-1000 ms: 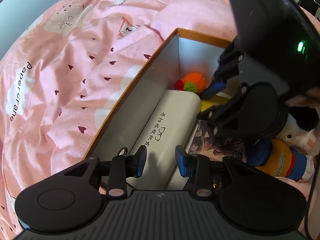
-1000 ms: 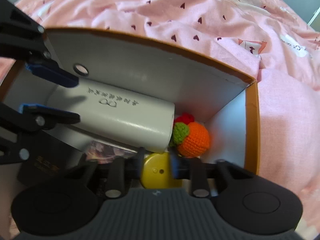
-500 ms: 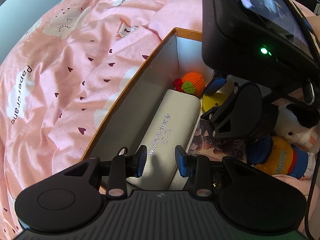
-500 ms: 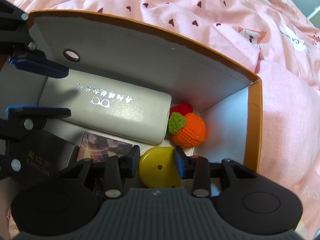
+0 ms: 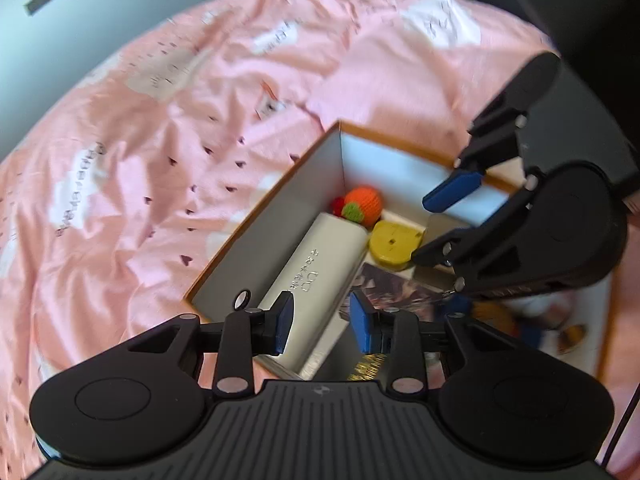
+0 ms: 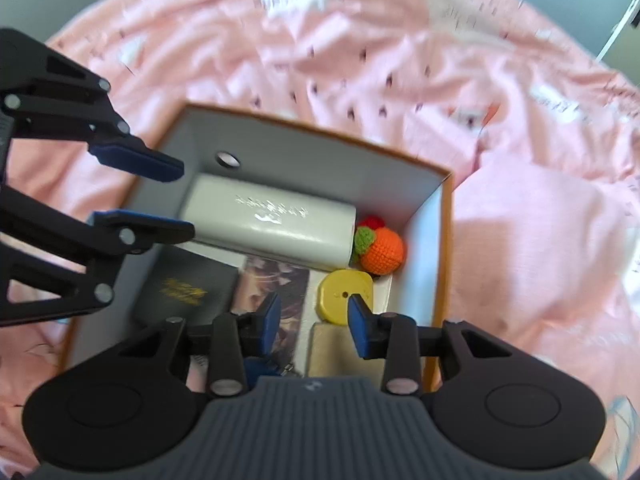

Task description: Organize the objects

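An orange-rimmed cardboard box (image 5: 320, 148) (image 6: 447, 240) lies on a pink bedspread. Inside lie a white glasses case (image 5: 320, 264) (image 6: 272, 220), an orange crochet fruit (image 5: 362, 202) (image 6: 382, 252), a yellow flat piece (image 5: 394, 242) (image 6: 344, 294), a picture card (image 5: 394, 292) (image 6: 276, 280) and a black booklet (image 6: 188, 288). My left gripper (image 5: 322, 324) is open and empty above the case's near end. My right gripper (image 6: 312, 322) is open and empty above the box's near side; it also shows in the left wrist view (image 5: 440, 220).
The pink bedspread (image 5: 140, 160) (image 6: 540, 220) with hearts and clouds surrounds the box. Plush toys (image 5: 520, 316) lie blurred at the box's right end. A tan block (image 6: 340, 348) sits under my right gripper. A wall (image 5: 80, 8) rises behind the bed.
Both grippers have lifted up and away from the box, so more of the box and bed shows. The right gripper let the yellow piece lie in the box.
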The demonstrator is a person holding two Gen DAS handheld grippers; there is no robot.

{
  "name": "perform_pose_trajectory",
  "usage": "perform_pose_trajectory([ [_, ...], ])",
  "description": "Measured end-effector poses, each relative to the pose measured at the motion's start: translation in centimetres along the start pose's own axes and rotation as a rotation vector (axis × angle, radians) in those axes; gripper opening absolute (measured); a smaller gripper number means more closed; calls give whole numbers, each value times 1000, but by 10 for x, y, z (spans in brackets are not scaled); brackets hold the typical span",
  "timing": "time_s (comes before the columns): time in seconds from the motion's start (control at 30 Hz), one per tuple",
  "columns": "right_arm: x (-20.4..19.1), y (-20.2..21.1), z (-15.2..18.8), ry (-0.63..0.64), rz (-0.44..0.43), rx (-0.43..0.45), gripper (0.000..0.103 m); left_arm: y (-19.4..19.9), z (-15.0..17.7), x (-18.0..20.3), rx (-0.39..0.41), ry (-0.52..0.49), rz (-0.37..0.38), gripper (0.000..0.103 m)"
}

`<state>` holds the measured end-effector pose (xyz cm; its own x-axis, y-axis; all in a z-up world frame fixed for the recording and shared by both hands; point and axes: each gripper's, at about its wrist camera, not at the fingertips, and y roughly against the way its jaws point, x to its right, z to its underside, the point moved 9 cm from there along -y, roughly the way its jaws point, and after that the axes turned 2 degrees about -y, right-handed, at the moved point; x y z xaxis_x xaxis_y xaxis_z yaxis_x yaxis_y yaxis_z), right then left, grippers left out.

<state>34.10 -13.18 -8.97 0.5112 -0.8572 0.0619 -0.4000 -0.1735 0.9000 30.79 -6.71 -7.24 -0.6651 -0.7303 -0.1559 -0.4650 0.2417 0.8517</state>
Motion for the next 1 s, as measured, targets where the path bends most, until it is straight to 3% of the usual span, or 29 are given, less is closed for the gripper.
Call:
perform_pose_trajectory([
  [0.13,-13,53,12,-18,-8,119,41,47,3,12,87,107,-42,43],
  [0.33,-30,127,46,-45,71,341,47,108,24,28,240,288,-160,54],
  [0.57,-55,166,92,-125,127,527,55,135,68,45,297,485,-316,57],
  [0.67,-62,168,111,-165,181,575,55,137,86,53,304,550,-325,60],
  [0.73,-66,166,124,-196,194,592,55,136,96,57,302,578,-340,70],
  [0.83,-69,157,140,-236,228,592,56,137,109,64,292,577,-388,77],
  [1.0,-73,140,159,-304,216,566,57,132,129,79,267,585,-379,80],
])
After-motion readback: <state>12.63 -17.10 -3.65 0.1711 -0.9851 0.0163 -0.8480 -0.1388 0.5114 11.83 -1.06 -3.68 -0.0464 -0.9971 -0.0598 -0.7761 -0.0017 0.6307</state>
